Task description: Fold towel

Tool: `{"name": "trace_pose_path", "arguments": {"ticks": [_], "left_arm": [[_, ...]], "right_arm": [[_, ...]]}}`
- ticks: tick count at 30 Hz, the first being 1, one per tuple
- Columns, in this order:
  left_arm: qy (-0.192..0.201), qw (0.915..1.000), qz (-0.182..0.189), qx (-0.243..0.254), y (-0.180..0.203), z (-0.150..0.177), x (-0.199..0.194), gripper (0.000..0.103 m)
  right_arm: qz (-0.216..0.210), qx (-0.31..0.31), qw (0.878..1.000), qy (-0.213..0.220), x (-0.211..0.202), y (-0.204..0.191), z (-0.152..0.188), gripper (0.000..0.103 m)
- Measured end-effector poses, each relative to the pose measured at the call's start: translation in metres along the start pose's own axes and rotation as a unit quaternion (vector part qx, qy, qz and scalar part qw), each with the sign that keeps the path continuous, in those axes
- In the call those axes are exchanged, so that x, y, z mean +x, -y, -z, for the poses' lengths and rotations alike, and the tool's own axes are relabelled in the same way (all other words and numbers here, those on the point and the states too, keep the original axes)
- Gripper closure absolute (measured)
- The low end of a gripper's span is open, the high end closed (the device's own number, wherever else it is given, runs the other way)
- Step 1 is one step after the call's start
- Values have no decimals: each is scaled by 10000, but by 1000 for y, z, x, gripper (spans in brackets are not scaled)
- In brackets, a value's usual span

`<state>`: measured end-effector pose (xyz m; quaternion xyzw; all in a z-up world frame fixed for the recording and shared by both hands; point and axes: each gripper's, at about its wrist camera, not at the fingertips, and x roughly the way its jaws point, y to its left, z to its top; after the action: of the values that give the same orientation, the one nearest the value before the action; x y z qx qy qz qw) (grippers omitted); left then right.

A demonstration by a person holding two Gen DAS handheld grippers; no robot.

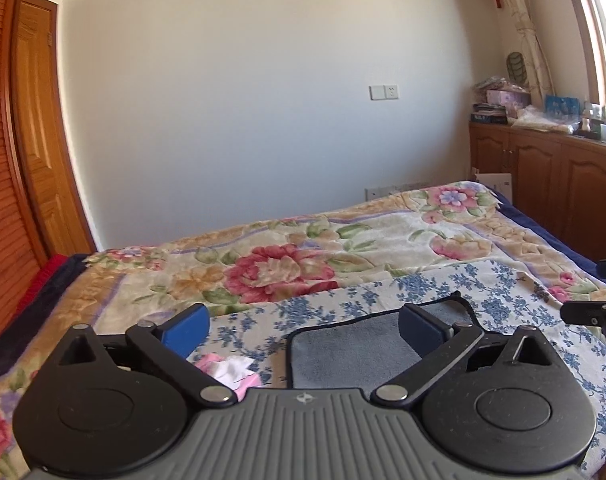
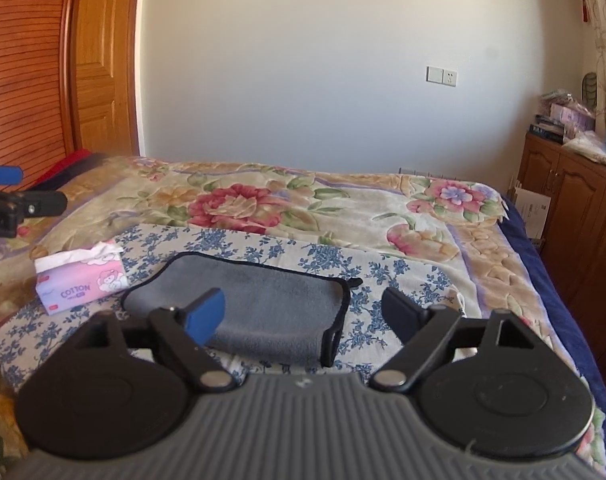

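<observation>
A grey towel [image 2: 271, 304] with a black edge lies folded on a blue-flowered cloth [image 2: 383, 276] on the bed; it also shows in the left wrist view [image 1: 351, 348]. My right gripper [image 2: 303, 312] is open and empty, held just above the towel's near edge. My left gripper [image 1: 303, 328] is open and empty, over the towel's left part. The right gripper's tip [image 1: 591, 312] shows at the right edge of the left wrist view; the left gripper's blue finger [image 2: 1, 175] shows at the left edge of the right wrist view.
A pink tissue pack [image 2: 81, 280] lies left of the towel; it also shows in the left wrist view [image 1: 231, 372]. A floral blanket [image 2: 303, 208] covers the bed. Wooden cabinets [image 2: 575, 208] stand at right, a wooden door [image 2: 99, 60] at left.
</observation>
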<state>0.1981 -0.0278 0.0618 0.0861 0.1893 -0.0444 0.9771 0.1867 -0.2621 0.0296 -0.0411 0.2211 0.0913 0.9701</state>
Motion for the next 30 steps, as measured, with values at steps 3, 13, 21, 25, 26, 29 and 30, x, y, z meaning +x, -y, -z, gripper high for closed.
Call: {"name": "trace_pose_path", "arguments": {"ticks": [3, 13, 21, 25, 26, 29, 30], "left_arm": [[-3, 9999, -34, -118, -6, 2, -13, 0], [41, 9998, -195, -74, -12, 12, -48, 0], [-22, 9998, -164, -145, -12, 22, -68, 0], [-58, 9998, -121, -153, -10, 28, -75, 0], [-71, 9998, -129, -143, -9, 30, -77, 0], [-98, 9998, -143, -115, -6, 37, -82, 0], [-108, 9998, -132, -119, -5, 40, -84, 0]], "right_arm": [[-4, 6, 10000, 41, -11, -4, 0, 16], [-25, 20, 9999, 131, -39, -12, 8, 0], [-25, 105, 9998, 157, -57, -18, 18, 0], [-15, 108, 9998, 173, -65, -20, 22, 0], [-14, 113, 9998, 170, -66, -21, 24, 0], [-37, 172, 9997, 159, -71, -22, 28, 0], [-40, 182, 9997, 151, -73, -22, 30, 0]]}}
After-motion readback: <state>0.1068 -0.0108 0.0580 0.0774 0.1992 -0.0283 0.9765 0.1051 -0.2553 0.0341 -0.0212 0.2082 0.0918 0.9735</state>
